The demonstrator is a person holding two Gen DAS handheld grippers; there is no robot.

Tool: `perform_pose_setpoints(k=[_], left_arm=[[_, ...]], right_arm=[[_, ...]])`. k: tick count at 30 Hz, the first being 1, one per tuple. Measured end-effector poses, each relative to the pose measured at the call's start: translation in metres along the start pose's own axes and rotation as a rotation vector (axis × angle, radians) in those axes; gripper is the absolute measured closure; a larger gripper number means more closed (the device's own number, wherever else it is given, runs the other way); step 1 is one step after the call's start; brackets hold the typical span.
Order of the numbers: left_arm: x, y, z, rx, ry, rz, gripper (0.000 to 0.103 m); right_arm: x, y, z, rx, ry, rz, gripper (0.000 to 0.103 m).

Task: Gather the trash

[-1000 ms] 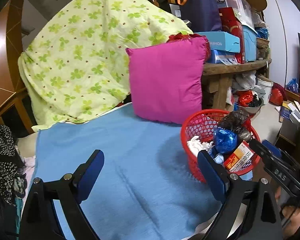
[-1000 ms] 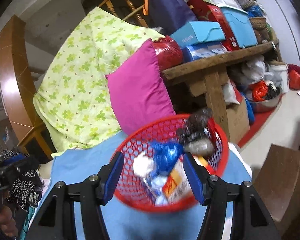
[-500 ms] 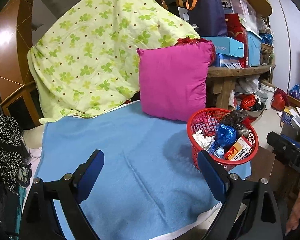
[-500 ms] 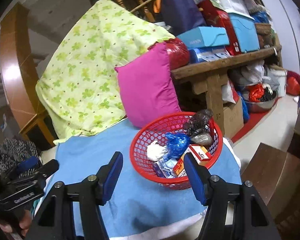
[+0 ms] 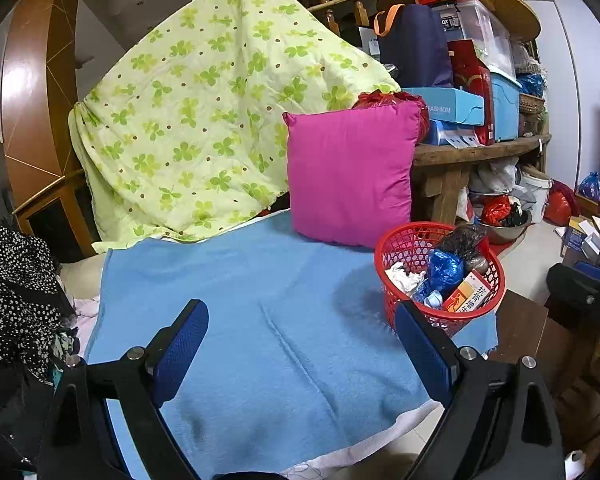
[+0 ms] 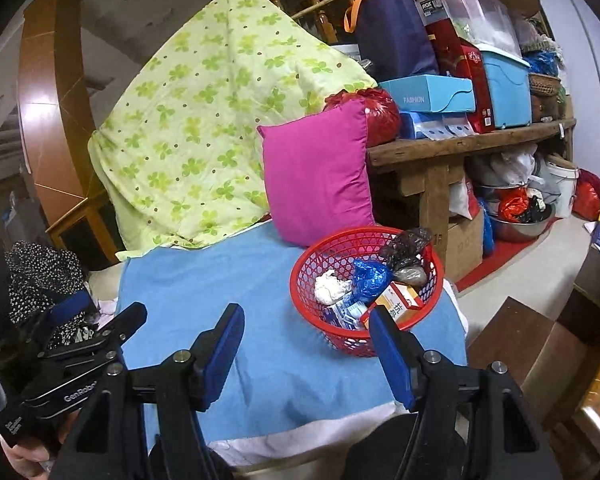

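Note:
A red mesh basket (image 5: 380,258) (image 6: 302,280) stands at the right end of a blue towel (image 5: 260,300) (image 6: 220,272). In it lie a crumpled white paper (image 6: 330,286), a blue bag (image 6: 370,274), a dark bag (image 6: 408,242) and an orange-and-white box (image 6: 398,300). My left gripper (image 5: 300,320) is open over the bare towel, left of the basket, with nothing between its fingers. My right gripper (image 6: 306,320) is open and empty too, held back from the basket's near side. A hand holds the left gripper (image 6: 88,344), which shows at the lower left of the right wrist view.
A pink cushion (image 5: 352,176) leans behind the basket, beside a green clover quilt (image 5: 204,120). A wooden bench (image 6: 460,148) stacked with boxes stands at the right. A dark wooden stool (image 6: 528,344) is close to the towel's right end. Black spotted cloth (image 5: 16,280) lies at the left.
Both grippers have drawn back and risen from the basket, which now looks smaller and farther off. The right gripper's jaws stand slightly wider.

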State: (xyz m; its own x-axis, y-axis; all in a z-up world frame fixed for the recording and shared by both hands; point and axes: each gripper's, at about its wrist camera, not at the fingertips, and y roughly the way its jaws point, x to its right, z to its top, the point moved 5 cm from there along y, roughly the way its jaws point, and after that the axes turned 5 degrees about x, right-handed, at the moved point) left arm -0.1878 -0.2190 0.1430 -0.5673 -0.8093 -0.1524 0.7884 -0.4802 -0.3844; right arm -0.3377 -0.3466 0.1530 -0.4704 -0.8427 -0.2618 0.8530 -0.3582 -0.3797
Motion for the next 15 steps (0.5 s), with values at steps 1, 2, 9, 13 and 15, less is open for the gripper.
perform_pose_setpoints(k=[1, 2, 9, 13, 15], left_arm=[[0.000, -0.001, 0.000, 0.001, -0.001, 0.000, 0.009], [0.000, -0.003, 0.001, 0.001, -0.003, 0.000, 0.009], [-0.003, -0.011, 0.002, -0.012, -0.005, 0.023, 0.009], [-0.003, -0.016, 0.003, -0.007, 0.005, 0.041, 0.009], [-0.003, -0.018, 0.005, -0.005, 0.004, 0.044, 0.009]], right_arm=[[-0.001, -0.004, 0.001, 0.001, -0.005, -0.005, 0.033], [-0.003, -0.007, 0.002, 0.002, -0.011, -0.009, 0.033], [-0.019, -0.020, 0.007, 0.012, -0.063, -0.005, 0.032], [-0.021, -0.021, 0.007, 0.025, -0.063, -0.020, 0.032], [-0.021, -0.022, 0.007, 0.030, -0.068, -0.034, 0.032]])
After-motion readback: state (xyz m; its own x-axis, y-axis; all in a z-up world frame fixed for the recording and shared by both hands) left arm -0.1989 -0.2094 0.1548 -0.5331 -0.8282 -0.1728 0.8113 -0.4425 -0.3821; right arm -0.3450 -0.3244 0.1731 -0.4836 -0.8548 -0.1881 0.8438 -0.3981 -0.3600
